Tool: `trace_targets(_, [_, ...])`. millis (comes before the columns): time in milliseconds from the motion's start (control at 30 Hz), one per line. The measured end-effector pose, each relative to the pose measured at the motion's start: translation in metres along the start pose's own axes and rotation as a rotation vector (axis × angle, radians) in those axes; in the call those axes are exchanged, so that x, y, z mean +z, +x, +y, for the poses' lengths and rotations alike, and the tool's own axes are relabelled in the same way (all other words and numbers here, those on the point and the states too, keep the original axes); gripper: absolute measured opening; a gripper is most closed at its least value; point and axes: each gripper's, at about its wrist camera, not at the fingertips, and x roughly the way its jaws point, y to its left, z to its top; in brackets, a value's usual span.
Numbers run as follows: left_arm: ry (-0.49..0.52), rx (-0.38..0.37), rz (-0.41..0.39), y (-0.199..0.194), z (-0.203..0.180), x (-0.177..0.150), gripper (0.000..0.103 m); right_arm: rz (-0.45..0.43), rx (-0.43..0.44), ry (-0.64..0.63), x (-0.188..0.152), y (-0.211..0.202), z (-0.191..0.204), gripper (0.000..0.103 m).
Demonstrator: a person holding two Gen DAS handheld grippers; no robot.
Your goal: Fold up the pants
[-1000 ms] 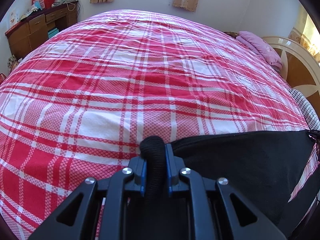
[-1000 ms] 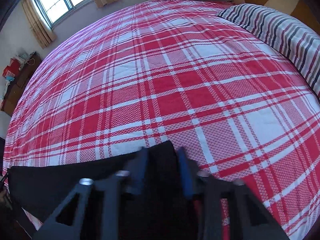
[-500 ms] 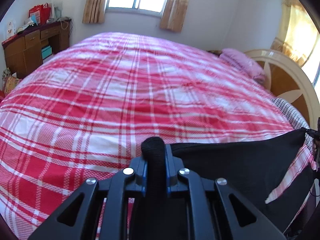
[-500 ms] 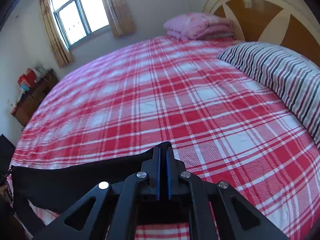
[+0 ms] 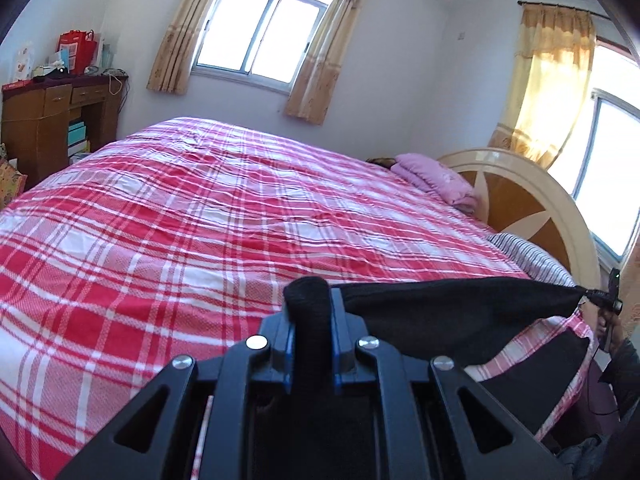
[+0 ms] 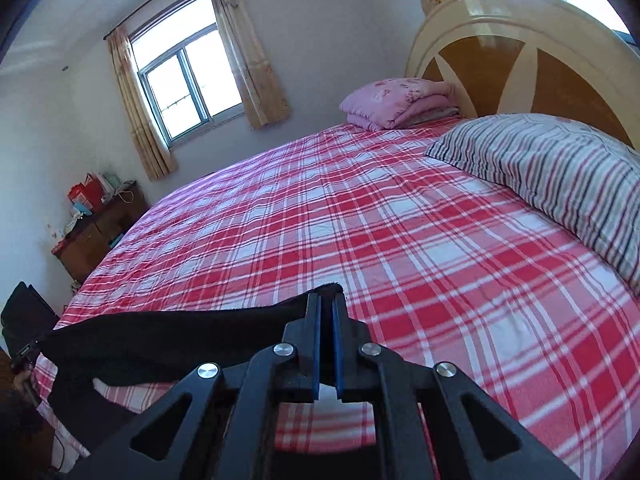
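Observation:
Black pants [image 5: 448, 316] hang stretched in the air between my two grippers, above the near edge of the bed. My left gripper [image 5: 310, 300] is shut on a thick bunched end of the pants. My right gripper [image 6: 327, 304] is shut on the other end, a thin edge of cloth [image 6: 168, 336] running off to the left. In the left wrist view the right gripper [image 5: 610, 296] shows small at the far right, holding the far corner. The legs of the pants hang down below the held edge.
The bed has a red and white plaid sheet [image 5: 200, 220]. A striped pillow [image 6: 560, 172] and a folded pink blanket [image 6: 396, 100] lie by the round headboard [image 6: 520, 40]. A wooden desk [image 5: 52, 120] stands at the far left wall.
Both grippers have risen and tilted up with the pants. The views went from looking down at the sheet to showing the windows and walls. The pants stay stretched between them.

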Motion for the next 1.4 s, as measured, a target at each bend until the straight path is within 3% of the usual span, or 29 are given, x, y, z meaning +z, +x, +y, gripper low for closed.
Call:
trace_targets(300, [0.035,-0.027,-0.010,-0.029,0.002,-0.044,0.014,0.025,-0.019,0.051,-0.053,-0.034,-0.024,0.005])
trace_targets(567, [0.093,-0.022,0.078,-0.032,0.006,-0.081,0.017,0.098,-0.067,0.045,-0.092,-0.035,-0.038,0.005])
trace_targets(733, [0.138,0.018,0.091,-0.053,0.007,-0.093,0.036,0.115,-0.118,0.040,-0.096,-0.042,-0.042,0.005])
trace_targets(800, [0.150,0.043,0.097,-0.061,0.011,-0.097,0.052,0.105,-0.161,0.025,-0.096,-0.049,-0.042,0.005])
trace_targets(900, [0.156,0.092,0.092,-0.076,0.019,-0.101,0.059,0.067,-0.197,0.006,-0.091,-0.064,-0.033,0.006])
trace_targets(1000, [0.116,0.146,0.088,-0.088,0.030,-0.102,0.059,0.026,-0.180,-0.048,-0.085,-0.071,-0.005,0.006])
trace_targets(1100, [0.056,0.138,0.091,-0.094,0.035,-0.101,0.059,0.028,-0.108,-0.186,-0.078,-0.054,0.052,0.010])
trace_targets(1133, [0.044,0.127,0.088,-0.097,0.034,-0.102,0.059,0.030,-0.083,-0.237,-0.079,-0.051,0.073,0.025])
trace_targets(1167, [0.029,0.114,0.087,-0.099,0.033,-0.102,0.059,0.034,-0.050,-0.279,-0.080,-0.049,0.092,0.052])
trace_targets(1200, [0.008,0.091,0.082,-0.102,0.032,-0.102,0.059,0.038,-0.009,-0.320,-0.083,-0.047,0.113,0.063])
trace_targets(1300, [-0.057,0.020,0.092,-0.105,0.027,-0.104,0.059,0.041,0.101,-0.460,-0.098,-0.039,0.181,0.067])
trace_targets(1400, [-0.088,-0.030,0.132,-0.099,0.017,-0.109,0.059,0.090,0.143,-0.642,-0.124,-0.021,0.248,0.067])
